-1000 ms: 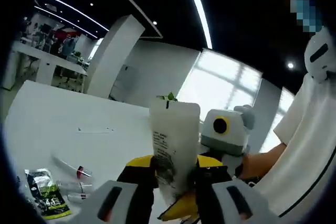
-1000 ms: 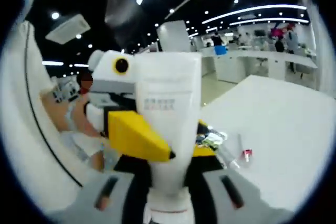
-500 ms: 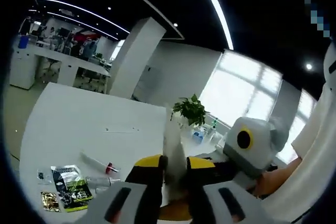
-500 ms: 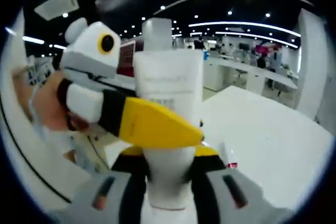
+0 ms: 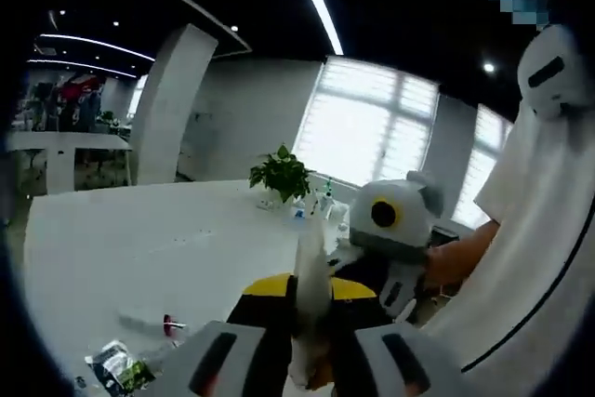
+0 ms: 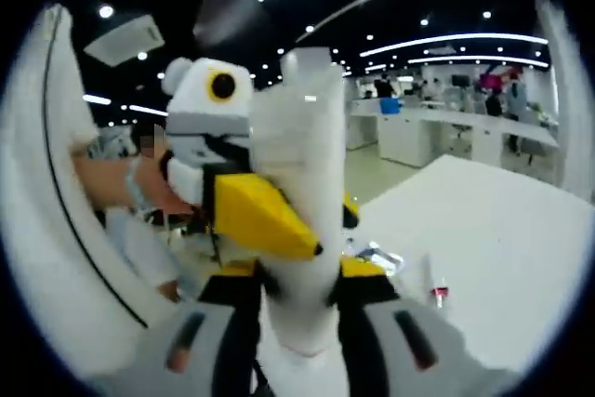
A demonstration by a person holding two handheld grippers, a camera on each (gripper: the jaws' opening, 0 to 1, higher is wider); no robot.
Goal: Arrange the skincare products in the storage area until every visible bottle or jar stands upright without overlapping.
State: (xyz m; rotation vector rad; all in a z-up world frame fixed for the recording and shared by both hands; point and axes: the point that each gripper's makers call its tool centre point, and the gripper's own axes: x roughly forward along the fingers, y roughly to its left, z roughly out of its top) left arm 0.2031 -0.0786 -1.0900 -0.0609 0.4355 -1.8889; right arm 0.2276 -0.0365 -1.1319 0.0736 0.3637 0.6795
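A white skincare tube (image 6: 302,174) is held up in the air above the table, cap end pointing away in the right gripper view. My right gripper (image 6: 299,276) is shut on its lower part. My left gripper (image 6: 232,183) comes in from the left of that view, its yellow jaw pressed on the tube's side. In the left gripper view the same tube (image 5: 310,290) shows edge-on, pinched between the yellow jaw tips of my left gripper (image 5: 311,297). The right gripper (image 5: 390,220) sits just behind it, to the right.
A white table (image 5: 139,248) lies below, with green-and-black sachets (image 5: 119,367) and a small red-capped vial (image 5: 169,324) on it. The vial (image 6: 437,293) and a sachet (image 6: 376,256) also lie on the table (image 6: 483,230). A potted plant (image 5: 281,174) stands far back. A person's forearm (image 5: 456,258) is at right.
The tube has gone from broad face to edge-on in the left gripper view. Both cameras have swung while both grippers stay clamped on it.
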